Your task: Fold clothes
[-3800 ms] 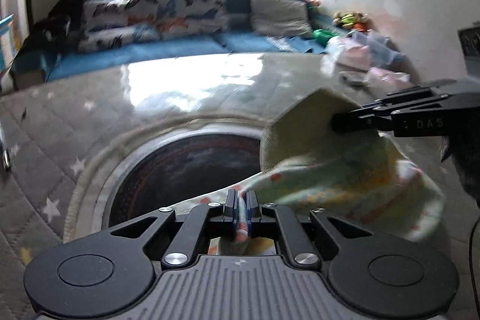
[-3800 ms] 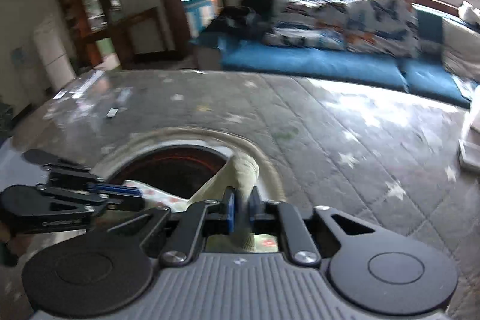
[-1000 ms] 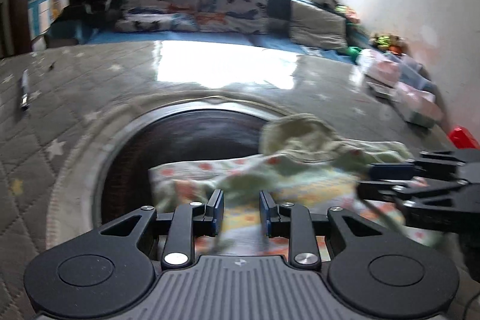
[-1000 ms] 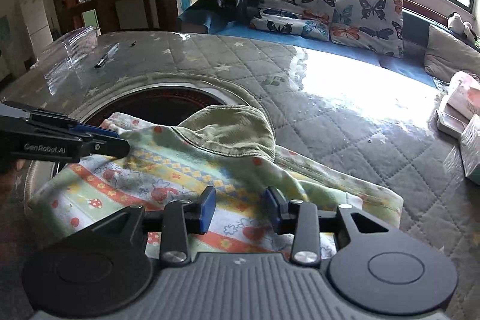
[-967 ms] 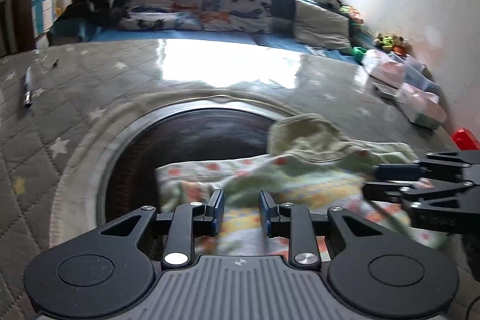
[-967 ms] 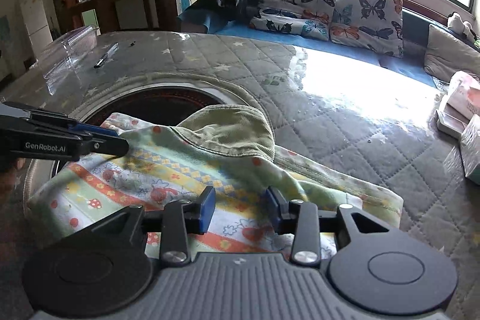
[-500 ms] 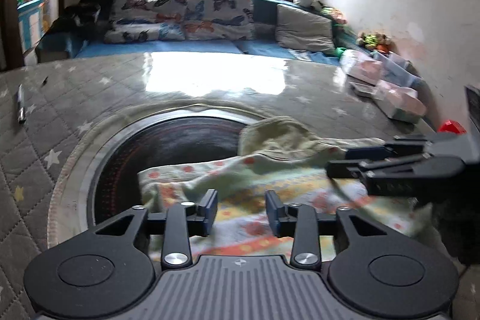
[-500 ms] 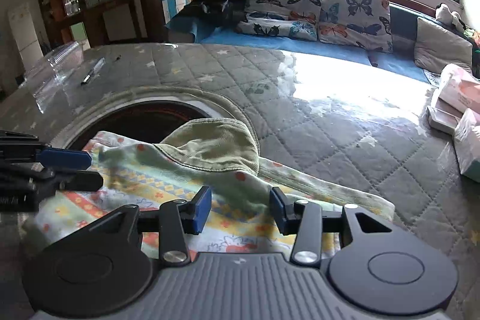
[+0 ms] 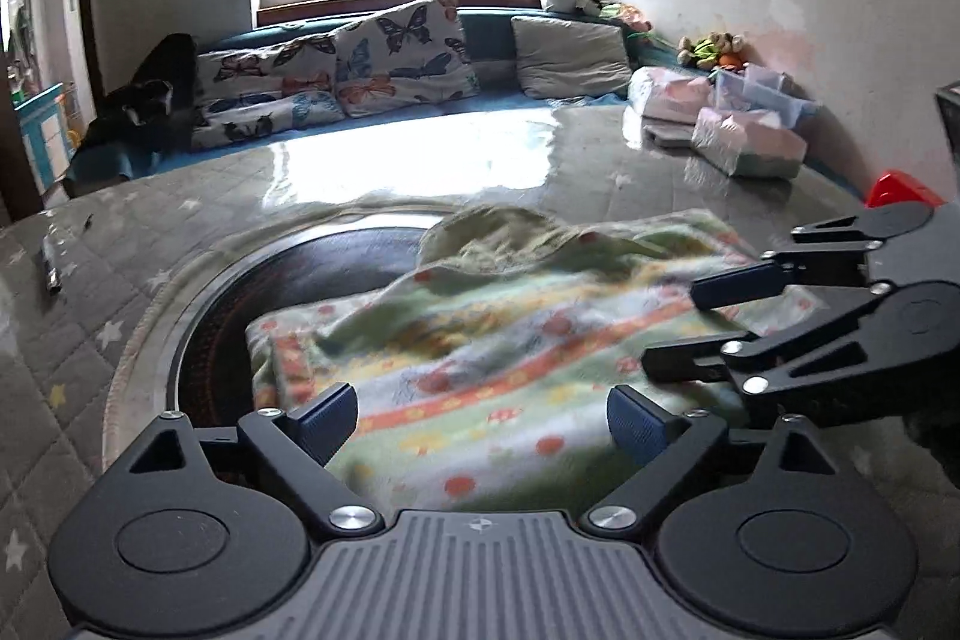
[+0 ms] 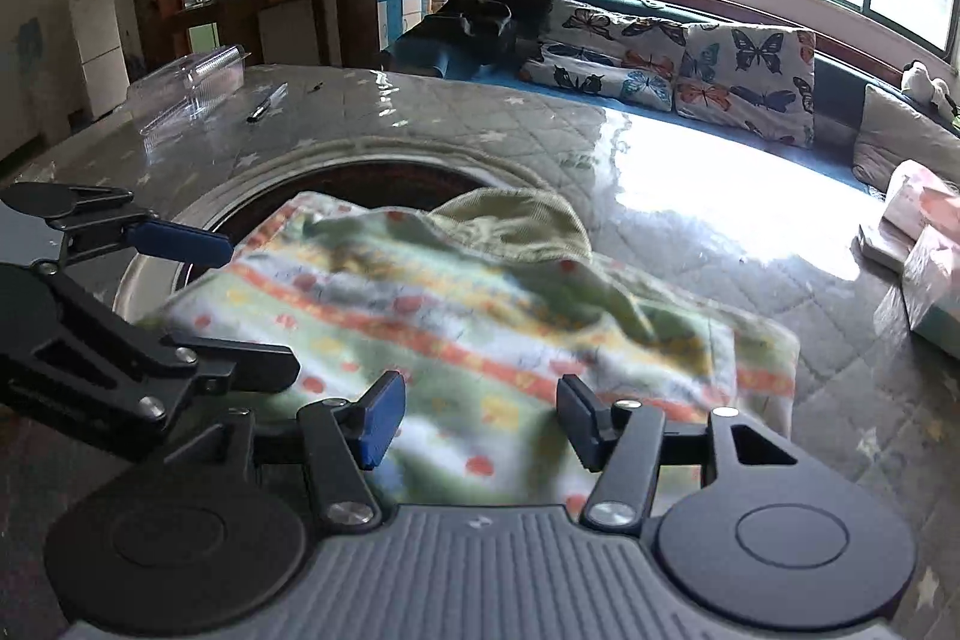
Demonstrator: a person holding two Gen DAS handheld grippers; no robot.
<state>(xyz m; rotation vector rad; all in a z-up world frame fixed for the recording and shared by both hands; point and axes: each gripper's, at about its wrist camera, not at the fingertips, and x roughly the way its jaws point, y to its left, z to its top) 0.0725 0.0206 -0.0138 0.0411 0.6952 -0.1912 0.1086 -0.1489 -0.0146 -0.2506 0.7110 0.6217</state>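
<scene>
A small folded garment (image 9: pixel 480 340) (image 10: pixel 480 316), green with orange stripes and red dots and an olive hood at its far side, lies on the quilted table, partly over a dark round inset. My left gripper (image 9: pixel 480 415) hovers at its near edge, jaws opening wide, nothing gripped between them. My right gripper (image 10: pixel 474 421) sits at the garment's near edge too, jaws opening, pads clear of the cloth. Each gripper shows in the other's view: right gripper (image 9: pixel 708 334), left gripper (image 10: pixel 240 301).
The grey star-quilted table (image 10: pixel 690 244) has a dark round inset (image 9: pixel 336 268). Pink tissue packs and boxes (image 9: pixel 744 142) stand at the right edge, a pen (image 10: pixel 267 103) and a clear plastic box (image 10: pixel 192 82) at the left. A sofa with butterfly cushions (image 9: pixel 360 70) lies beyond.
Both grippers let go of the garment, spread their jaws and drew back from it. The garment now rests flat on the table.
</scene>
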